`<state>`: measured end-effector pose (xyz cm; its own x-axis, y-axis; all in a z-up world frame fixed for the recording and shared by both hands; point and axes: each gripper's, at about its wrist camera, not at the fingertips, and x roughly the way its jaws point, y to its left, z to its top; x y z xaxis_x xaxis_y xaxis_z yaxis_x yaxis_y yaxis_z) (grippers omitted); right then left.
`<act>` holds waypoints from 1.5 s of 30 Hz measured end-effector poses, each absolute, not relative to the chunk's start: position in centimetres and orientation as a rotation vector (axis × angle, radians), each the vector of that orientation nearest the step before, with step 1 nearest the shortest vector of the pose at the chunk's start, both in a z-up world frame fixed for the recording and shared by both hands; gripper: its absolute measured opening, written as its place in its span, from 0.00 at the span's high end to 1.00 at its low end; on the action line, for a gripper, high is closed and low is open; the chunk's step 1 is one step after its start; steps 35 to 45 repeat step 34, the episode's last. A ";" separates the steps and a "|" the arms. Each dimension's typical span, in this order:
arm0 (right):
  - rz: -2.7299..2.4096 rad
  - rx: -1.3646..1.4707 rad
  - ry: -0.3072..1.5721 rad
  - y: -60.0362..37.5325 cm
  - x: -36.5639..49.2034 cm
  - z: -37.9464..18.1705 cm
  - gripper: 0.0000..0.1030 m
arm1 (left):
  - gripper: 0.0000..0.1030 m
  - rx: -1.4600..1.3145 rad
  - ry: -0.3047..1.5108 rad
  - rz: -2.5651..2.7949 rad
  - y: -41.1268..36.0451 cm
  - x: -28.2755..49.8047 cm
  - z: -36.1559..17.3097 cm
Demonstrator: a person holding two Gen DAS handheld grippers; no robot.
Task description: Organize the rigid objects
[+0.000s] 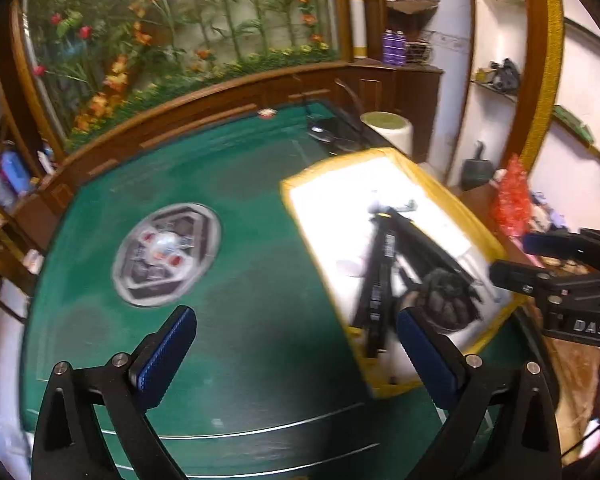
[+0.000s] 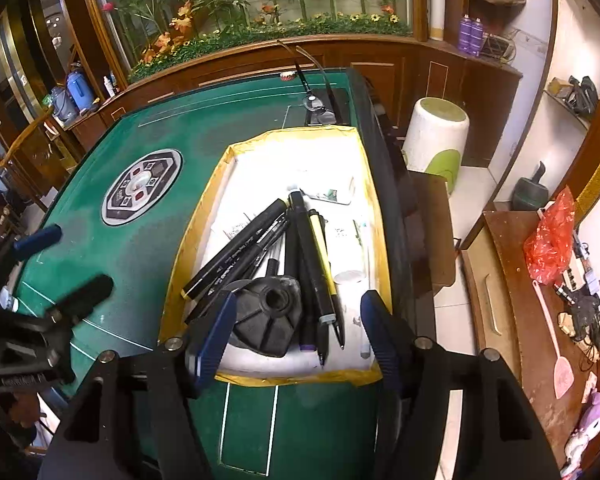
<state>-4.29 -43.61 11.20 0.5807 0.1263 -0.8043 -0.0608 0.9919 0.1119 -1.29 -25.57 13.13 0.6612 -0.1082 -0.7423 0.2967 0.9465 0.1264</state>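
Black left hand-held gripper (image 1: 296, 344) tilted down, agape, over green table (image 1: 240, 280)

Green table (image 2: 148, 248) with thin white lines and a grey, black and red round emblem (image 2: 142, 186). On it, white tray (image 2: 260, 168) edged in yellow tape, black pens (image 2: 236, 248) inside, one pen (image 2: 320, 240) yellow-striped. Beside the tray, white stool (image 2: 436, 136) with green patch. Blue gripper pads (image 1: 164, 352).

A home games room is suggested: a green felt mahjong table (image 2: 148, 240), dark wooden wall cabinets (image 2: 440, 76) at twelve o'clock, artificial flower display (image 2: 240, 4) behind.
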 end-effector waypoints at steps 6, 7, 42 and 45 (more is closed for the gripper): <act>0.112 0.081 0.915 -43.4 -4.6 12.0 0.38 | 0.02 0.344 0.820 -0.163 -25.5 -1.1 14.9; 0.113 0.078 0.914 -43.3 -4.6 12.0 0.38 | 0.02 0.349 0.809 -0.162 -25.5 -1.3 15.1; 0.099 0.079 0.926 -43.7 -5.1 12.0 0.38 | 0.01 0.283 0.840 -0.225 -25.9 -1.8 15.8; 0.099 0.079 0.926 -43.7 -5.1 12.0 0.38 | 0.01 0.283 0.840 -0.225 -25.9 -1.8 15.8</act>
